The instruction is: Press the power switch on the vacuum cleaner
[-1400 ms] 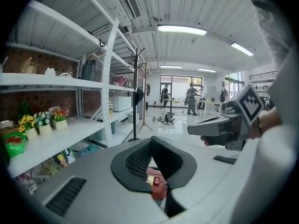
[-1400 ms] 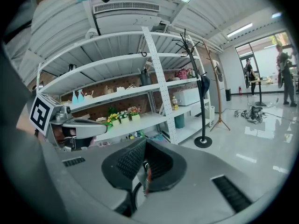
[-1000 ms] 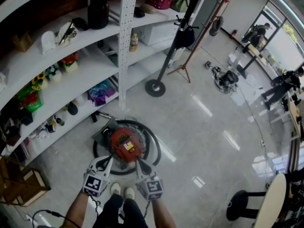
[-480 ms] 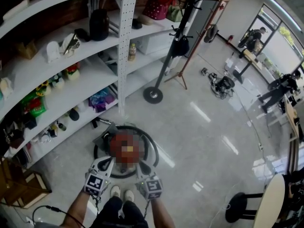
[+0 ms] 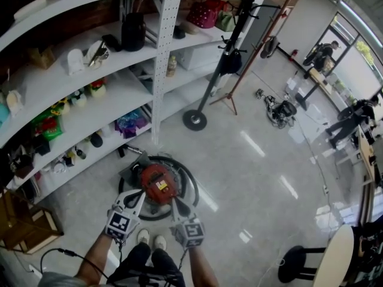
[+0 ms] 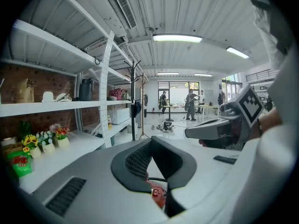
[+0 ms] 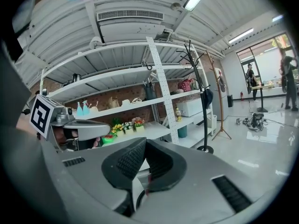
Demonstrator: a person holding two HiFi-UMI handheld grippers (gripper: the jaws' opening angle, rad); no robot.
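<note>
Red canister vacuum cleaner (image 5: 158, 184) upright on pale floor, black hose (image 5: 192, 187) coiled around it, yellow label on top.

Left gripper (image 5: 139, 194): jaws closed, empty, aimed at 1 o'clock.
Right gripper (image 5: 174, 202): jaws closed, empty, aimed at 11 o'clock.
Arms (image 5: 94, 257): reaching in from 6 o'clock.

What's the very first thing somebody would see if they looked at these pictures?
The bright red vacuum cleaner on the shiny grey floor, just ahead of the person's feet, with a black hose curled around it. Next come the left tool and right tool, both pointing down at its near side. On the left, long white shelves are crowded with little things.
</note>
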